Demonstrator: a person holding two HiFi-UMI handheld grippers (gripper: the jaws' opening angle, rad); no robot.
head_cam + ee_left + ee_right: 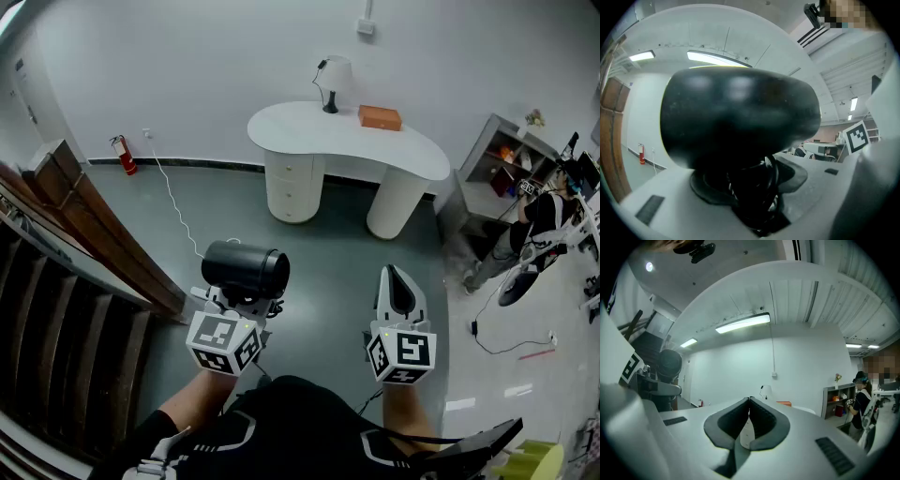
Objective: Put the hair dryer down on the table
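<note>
Plainly we are well short of the white table (412, 155), which stands across the floor by the wall with a lamp (333, 80) and an orange box (379, 117) on top. The hair dryer (246, 265) is in the air in front of us, its black barrel lying sideways above the left gripper (240, 298), whose jaws clamp its handle low down. The right gripper (396, 274) is pressed closed on nothing. We should carry the dryer level, choose the bare stretch away from lamp and box, lower until the barrel rests, and only then let go.
</note>
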